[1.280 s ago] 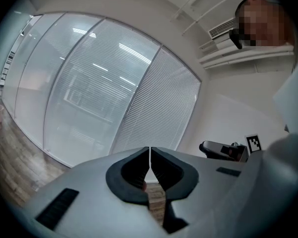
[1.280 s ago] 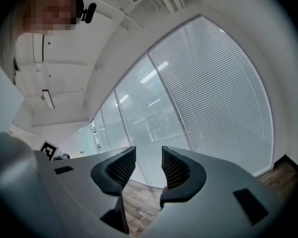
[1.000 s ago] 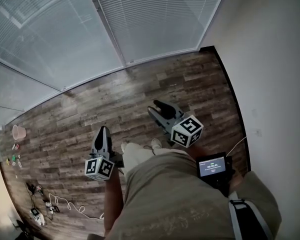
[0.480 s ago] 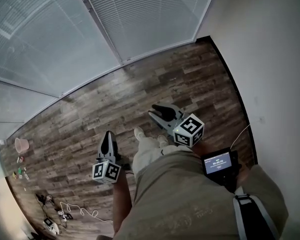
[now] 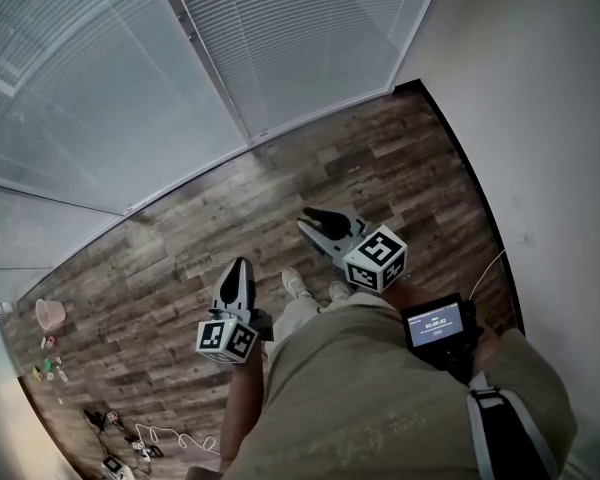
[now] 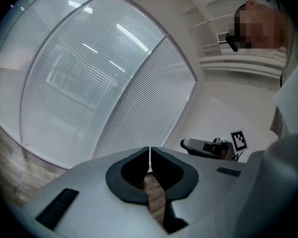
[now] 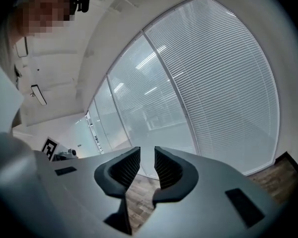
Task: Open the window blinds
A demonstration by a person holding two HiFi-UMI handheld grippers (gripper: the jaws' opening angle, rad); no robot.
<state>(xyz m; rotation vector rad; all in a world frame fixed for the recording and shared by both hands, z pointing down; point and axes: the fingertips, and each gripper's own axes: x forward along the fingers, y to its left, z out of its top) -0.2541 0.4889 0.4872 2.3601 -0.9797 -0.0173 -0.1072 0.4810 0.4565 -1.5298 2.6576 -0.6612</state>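
- Straight ahead, the window blinds (image 5: 310, 38) hang fully lowered over the glass wall.
- Below them runs the wood floor (image 5: 180, 238).
- The right gripper (image 5: 315, 216) points toward them, well short, jaws slightly parted, empty.
- The left gripper (image 5: 238, 268), just beside it, has its jaws pressed together, empty.

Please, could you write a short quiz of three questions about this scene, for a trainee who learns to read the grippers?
1. True or false: the left gripper has its jaws together and holds nothing.
2. The right gripper is: A shut; B open and empty; C closed on something.
3. Does either gripper touch the blinds?
Key: 1 true; 2 B; 3 no, both are apart from them.
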